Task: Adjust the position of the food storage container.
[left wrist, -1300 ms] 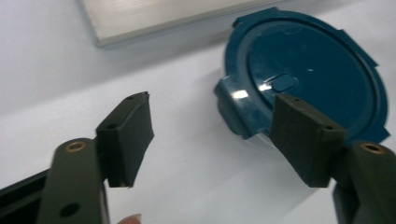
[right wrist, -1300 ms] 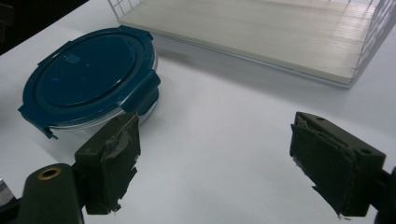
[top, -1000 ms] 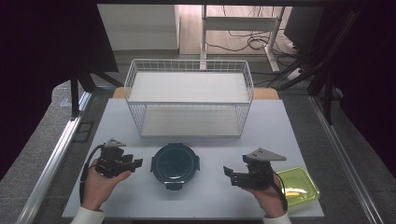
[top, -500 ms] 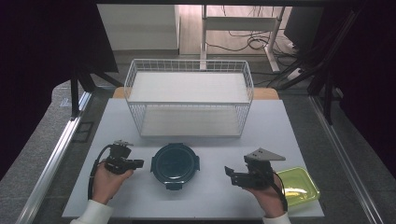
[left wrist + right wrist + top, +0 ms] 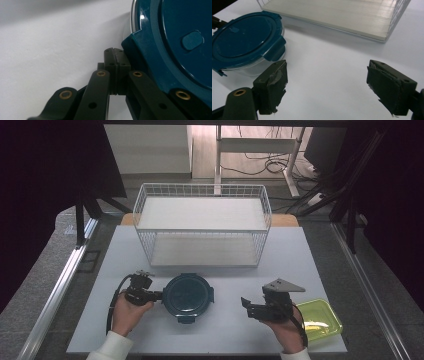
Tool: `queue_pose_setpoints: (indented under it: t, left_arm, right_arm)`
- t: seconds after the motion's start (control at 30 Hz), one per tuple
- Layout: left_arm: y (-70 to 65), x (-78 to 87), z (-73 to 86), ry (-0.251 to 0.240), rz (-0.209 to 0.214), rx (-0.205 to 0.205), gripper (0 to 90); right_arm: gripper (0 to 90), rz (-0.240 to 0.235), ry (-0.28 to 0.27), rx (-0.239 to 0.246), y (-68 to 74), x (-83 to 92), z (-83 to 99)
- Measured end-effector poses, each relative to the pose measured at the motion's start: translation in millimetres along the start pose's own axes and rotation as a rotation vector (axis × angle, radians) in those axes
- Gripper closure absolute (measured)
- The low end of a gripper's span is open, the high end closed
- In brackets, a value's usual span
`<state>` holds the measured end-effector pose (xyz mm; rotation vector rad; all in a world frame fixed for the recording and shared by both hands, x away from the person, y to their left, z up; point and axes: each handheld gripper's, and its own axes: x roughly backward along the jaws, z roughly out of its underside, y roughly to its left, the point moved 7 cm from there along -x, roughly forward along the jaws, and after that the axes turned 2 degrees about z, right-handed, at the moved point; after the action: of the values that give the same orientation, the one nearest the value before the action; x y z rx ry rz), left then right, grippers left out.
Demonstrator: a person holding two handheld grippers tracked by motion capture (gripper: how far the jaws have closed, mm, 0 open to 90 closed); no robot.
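High view: white table (image 5: 320, 255), dim room (cables on floor); left claw (image 5: 156, 295) closed beside container (image 5: 188, 295), right claw (image 5: 247, 308) open.

The container lid (image 5: 180, 50) is showing as glossy, smooth teal plastic over a clear, glass-like bowl (image 5: 259, 68). The desk (image 5: 320, 265) is presenting a matt white surface. The basket (image 5: 202, 227) is appearing as white-coated wire. The right gripper (image 5: 327, 87) pads are looking matt black and scuffed.
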<state>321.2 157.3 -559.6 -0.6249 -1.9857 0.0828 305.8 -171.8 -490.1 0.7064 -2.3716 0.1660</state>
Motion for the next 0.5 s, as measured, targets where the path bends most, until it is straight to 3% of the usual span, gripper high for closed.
queue_pose_setpoints:
  t: [0.17, 0.43, 0.5]
  left_arm:
    - [-1.6, -3.0, -2.2, -0.003, 0.026, 0.014, 90.0]
    - [-16.8, -10.1, -5.4, -0.003, 0.035, -0.013, 90.0]
    - [-21.9, -12.8, -7.0, -0.003, 0.049, -0.021, 90.0]
  right_arm:
    - [18.1, -0.018, 0.009, 0.002, 2.3, -1.0, -0.8]
    - [18.2, -0.005, 0.002, -0.006, -0.1, 0.7, -2.0]
    - [18.2, -0.032, -0.005, -0.022, 1.8, 1.7, -3.2]
